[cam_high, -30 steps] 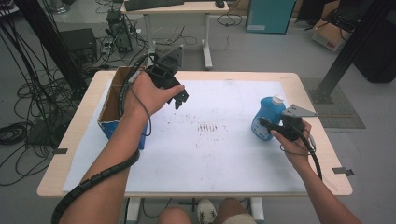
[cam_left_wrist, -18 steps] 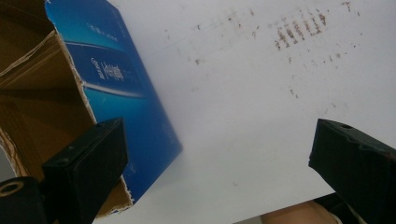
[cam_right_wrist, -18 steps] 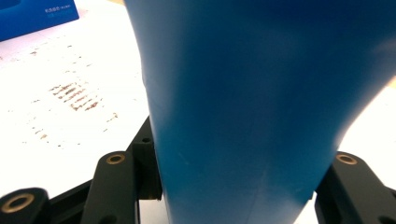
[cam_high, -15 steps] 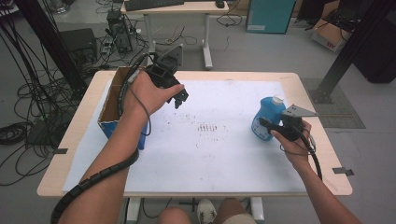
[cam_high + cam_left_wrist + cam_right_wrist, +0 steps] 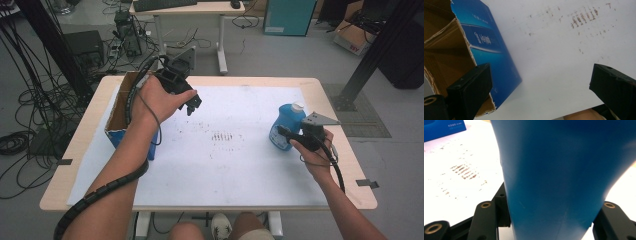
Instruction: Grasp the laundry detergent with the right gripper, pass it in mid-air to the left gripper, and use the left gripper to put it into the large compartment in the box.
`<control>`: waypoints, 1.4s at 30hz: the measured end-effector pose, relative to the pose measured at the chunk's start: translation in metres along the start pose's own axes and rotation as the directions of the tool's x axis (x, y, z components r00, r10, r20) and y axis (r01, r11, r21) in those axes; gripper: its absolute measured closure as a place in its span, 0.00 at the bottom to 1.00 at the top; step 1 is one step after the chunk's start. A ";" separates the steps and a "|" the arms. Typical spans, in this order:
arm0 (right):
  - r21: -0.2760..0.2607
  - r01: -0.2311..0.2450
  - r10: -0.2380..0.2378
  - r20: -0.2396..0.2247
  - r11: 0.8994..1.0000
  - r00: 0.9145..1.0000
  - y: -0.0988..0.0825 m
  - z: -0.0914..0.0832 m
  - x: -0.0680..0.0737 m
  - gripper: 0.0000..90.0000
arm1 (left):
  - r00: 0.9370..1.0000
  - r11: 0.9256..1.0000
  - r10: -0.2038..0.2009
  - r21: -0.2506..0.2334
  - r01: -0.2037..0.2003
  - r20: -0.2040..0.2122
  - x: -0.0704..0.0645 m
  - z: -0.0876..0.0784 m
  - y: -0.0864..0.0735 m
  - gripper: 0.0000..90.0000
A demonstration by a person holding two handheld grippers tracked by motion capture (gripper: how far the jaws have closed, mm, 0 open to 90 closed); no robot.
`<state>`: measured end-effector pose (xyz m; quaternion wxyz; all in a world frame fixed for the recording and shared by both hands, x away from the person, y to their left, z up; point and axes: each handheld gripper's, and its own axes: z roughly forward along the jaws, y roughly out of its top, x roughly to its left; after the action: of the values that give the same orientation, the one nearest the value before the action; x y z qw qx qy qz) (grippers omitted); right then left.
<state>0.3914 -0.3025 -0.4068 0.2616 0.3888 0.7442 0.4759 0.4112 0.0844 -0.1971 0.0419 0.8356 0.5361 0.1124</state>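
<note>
Over the box, left gripper raised, jaws spread wide.

Bottle: blue plastic, white cap, pale label on its front. Upright, at the right side of the white-covered worktop, well apart from the box. Gripped low on its body.

We see a white sheet covering the wooden table, with brownish smudges near its middle; an open cardboard box with blue printed sides stands at the sheet's left edge; beyond, a desk and floor cables.
</note>
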 end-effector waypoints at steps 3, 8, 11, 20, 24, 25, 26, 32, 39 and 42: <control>0.001 -0.001 0.001 -0.001 1.000 1.000 0.000 0.000 0.000 0.49 | 1.000 1.000 -0.003 -0.001 0.003 0.002 0.001 0.001 0.000 0.05; 0.001 -0.001 0.001 -0.001 1.000 1.000 0.000 0.000 0.000 0.49 | 1.000 1.000 0.000 0.000 0.000 0.000 0.002 0.002 0.001 0.05; 0.001 0.000 0.000 -0.002 1.000 1.000 0.000 0.000 0.000 0.49 | 1.000 1.000 -0.002 -0.005 0.002 -0.004 0.002 0.002 0.001 0.05; 0.002 -0.002 0.002 -0.003 1.000 1.000 0.000 0.000 -0.001 0.49 | 1.000 1.000 0.005 -0.004 -0.005 0.000 0.000 0.003 0.002 0.05; 0.004 -0.006 0.006 -0.006 1.000 1.000 0.000 0.000 -0.001 0.49 | 1.000 1.000 0.016 -0.017 -0.016 0.016 0.001 0.001 0.001 0.05; 0.005 -0.007 0.007 -0.006 1.000 1.000 0.001 0.000 -0.001 0.49 | 1.000 1.000 0.016 -0.023 -0.016 0.020 0.000 0.001 0.001 0.05; 0.008 -0.005 0.005 -0.007 1.000 1.000 0.001 0.000 -0.002 0.49 | 0.999 0.999 0.030 -0.021 -0.030 0.022 -0.001 0.001 0.001 0.05; 0.009 -0.039 0.039 -0.020 0.999 0.999 0.003 0.001 -0.007 0.49 | 0.996 0.997 0.076 -0.021 -0.075 0.051 -0.009 0.000 0.001 0.05; 0.035 -0.074 0.075 -0.021 0.997 0.997 0.009 -0.001 -0.014 0.50 | 0.988 0.991 0.136 -0.014 -0.135 0.069 -0.013 -0.003 -0.001 0.05; 0.041 -0.101 0.103 -0.044 0.994 0.994 0.015 -0.004 -0.018 0.50 | 0.985 0.988 0.156 -0.013 -0.156 0.074 -0.011 -0.006 0.001 0.05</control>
<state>0.4040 -0.3156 -0.3911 0.2121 0.4202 0.7382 0.4832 0.4064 0.0742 -0.1924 0.0562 0.8785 0.4666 0.0859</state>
